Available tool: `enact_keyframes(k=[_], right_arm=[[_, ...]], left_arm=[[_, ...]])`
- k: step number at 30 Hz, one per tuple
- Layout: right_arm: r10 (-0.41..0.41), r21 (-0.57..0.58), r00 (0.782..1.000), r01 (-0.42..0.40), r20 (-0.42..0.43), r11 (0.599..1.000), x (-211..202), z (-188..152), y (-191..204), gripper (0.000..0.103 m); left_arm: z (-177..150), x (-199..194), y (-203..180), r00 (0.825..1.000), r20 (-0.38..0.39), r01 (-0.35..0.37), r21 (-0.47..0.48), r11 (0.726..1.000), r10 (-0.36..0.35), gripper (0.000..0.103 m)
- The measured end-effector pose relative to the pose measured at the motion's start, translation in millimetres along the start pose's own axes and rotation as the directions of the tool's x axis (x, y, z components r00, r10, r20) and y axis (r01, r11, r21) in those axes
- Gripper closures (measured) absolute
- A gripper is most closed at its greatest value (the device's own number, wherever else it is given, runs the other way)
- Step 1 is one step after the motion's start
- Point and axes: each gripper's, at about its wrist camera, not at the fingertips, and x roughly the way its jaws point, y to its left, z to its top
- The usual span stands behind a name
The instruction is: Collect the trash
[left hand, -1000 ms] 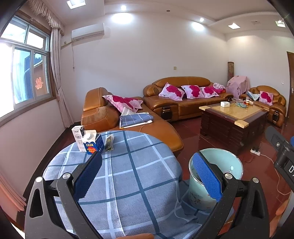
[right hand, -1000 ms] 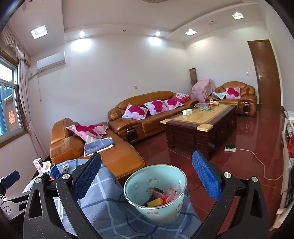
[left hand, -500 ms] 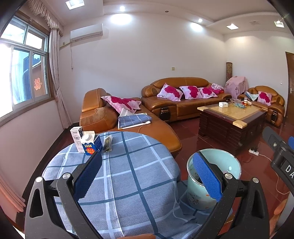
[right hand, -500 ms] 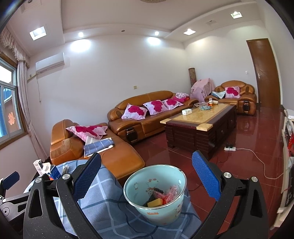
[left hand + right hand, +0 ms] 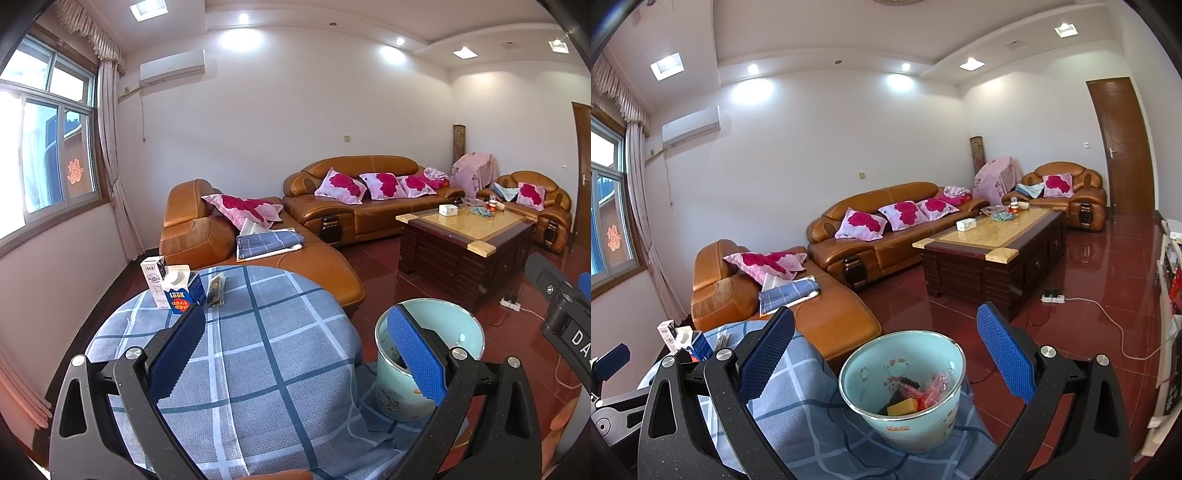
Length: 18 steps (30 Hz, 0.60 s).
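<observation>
A light green trash bin [image 5: 905, 391] stands beside the round table with the blue checked cloth [image 5: 266, 354]. It holds a yellow piece, red wrappers and a black item. It also shows in the left wrist view [image 5: 432, 354]. On the table's far left edge are a white carton [image 5: 155, 280], a blue-and-white milk carton [image 5: 183, 291] and a dark snack wrapper [image 5: 216, 290]. My left gripper [image 5: 295, 354] is open and empty above the table. My right gripper [image 5: 884, 354] is open and empty above the bin.
Brown leather sofas [image 5: 354, 199] with pink cushions line the far wall. A dark wooden coffee table [image 5: 465, 236] stands on the red tile floor. A power strip with a white cable [image 5: 1052, 297] lies on the floor. A wooden door [image 5: 1119, 144] is at the right.
The left gripper's view has shifted slightly, with the table and bin sliding a little left and down. The right gripper has barely moved. Both stay open.
</observation>
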Motion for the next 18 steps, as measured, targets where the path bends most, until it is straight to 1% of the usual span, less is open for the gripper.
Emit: enact_keyframes(k=[10,18], right_arm=[[-0.001,0.001,1.0,0.001,0.0,1.0,0.2,0.0,-0.3,0.006],[-0.003,0.002,1.0,0.003,0.001,1.0,-0.4,0.2,-0.7,0.006]], left_arm=[[1.9,-4.2,-5.8,0.999,0.026,-0.032,0.029,0.999,0.032,0.006],[2.7,-3.3,-4.3,1.0,0.001,0.003,0.005,1.0,-0.003,0.006]])
